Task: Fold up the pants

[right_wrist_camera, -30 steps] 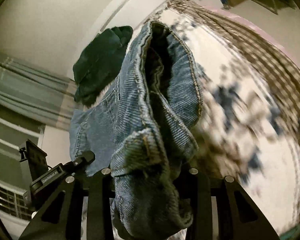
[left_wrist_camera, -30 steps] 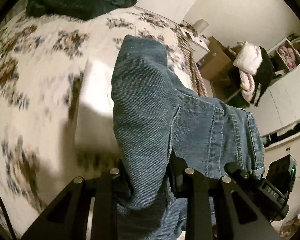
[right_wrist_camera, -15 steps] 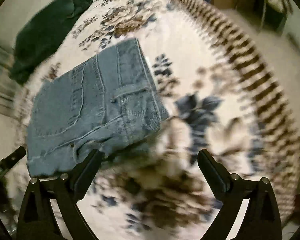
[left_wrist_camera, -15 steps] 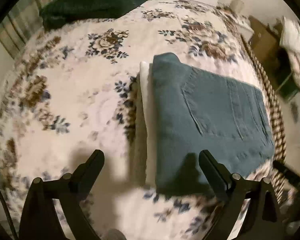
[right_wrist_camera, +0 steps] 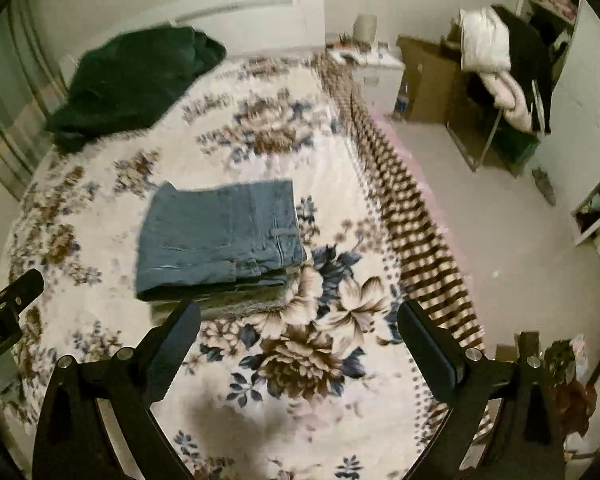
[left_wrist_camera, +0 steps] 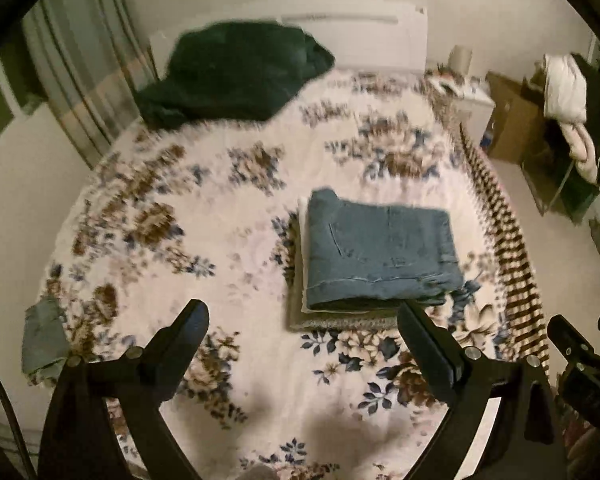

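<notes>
A: Jeans [left_wrist_camera: 380, 248] lie folded on a small stack of pale folded cloth [left_wrist_camera: 332, 318] toward the bed's [left_wrist_camera: 220, 240] right edge, in your left view. Your left gripper [left_wrist_camera: 302, 322] is spread wide and empty, though a second ago it clamped the denim.

B: And the right view?

A: Same bundle [right_wrist_camera: 220, 236], near the foot edge. Your right gripper [right_wrist_camera: 298, 320] gapes too, clear of the cloth. Both released and backed off; I'd judge the fold finished.
</notes>
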`<state>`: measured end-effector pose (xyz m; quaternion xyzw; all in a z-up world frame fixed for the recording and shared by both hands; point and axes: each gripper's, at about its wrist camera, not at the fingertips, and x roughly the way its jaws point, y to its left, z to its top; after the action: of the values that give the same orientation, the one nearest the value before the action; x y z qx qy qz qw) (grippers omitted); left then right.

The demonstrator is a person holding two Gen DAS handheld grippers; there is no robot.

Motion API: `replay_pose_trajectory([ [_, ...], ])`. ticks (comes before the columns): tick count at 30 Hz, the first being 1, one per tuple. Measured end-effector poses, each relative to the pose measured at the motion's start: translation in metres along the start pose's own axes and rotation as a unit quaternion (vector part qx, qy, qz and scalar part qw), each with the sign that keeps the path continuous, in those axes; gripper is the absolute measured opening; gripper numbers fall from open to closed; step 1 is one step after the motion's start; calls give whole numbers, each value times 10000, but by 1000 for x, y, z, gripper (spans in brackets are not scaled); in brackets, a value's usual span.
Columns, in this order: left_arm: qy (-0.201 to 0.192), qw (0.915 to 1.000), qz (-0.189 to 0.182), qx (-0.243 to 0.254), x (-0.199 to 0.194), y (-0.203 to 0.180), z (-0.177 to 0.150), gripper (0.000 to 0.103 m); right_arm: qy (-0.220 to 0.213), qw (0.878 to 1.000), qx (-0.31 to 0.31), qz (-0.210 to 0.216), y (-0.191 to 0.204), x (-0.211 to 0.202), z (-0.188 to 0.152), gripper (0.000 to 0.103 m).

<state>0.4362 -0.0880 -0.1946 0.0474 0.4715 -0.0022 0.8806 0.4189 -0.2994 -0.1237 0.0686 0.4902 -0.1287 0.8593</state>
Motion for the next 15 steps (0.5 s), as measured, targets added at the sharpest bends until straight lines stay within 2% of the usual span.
replay_pose_trajectory([
  [5,-359,9993,12,-99,-86,0,-19,97,-554,9979,-279,160,-3,-112,-11,101],
  [8,-571,9982,80,-135,-134,-3,-33,97,-785,9957,-390,307,-10,-166,-23,101],
  [11,-665,9975,87,-204,-175,-6,-46,97,-959,9938,-376,417,-20,-211,-37,101],
  [15,-732,9969,-29,-281,-210,-6,-63,97,-1170,9909,-519,426,-31,-265,-57,101],
])
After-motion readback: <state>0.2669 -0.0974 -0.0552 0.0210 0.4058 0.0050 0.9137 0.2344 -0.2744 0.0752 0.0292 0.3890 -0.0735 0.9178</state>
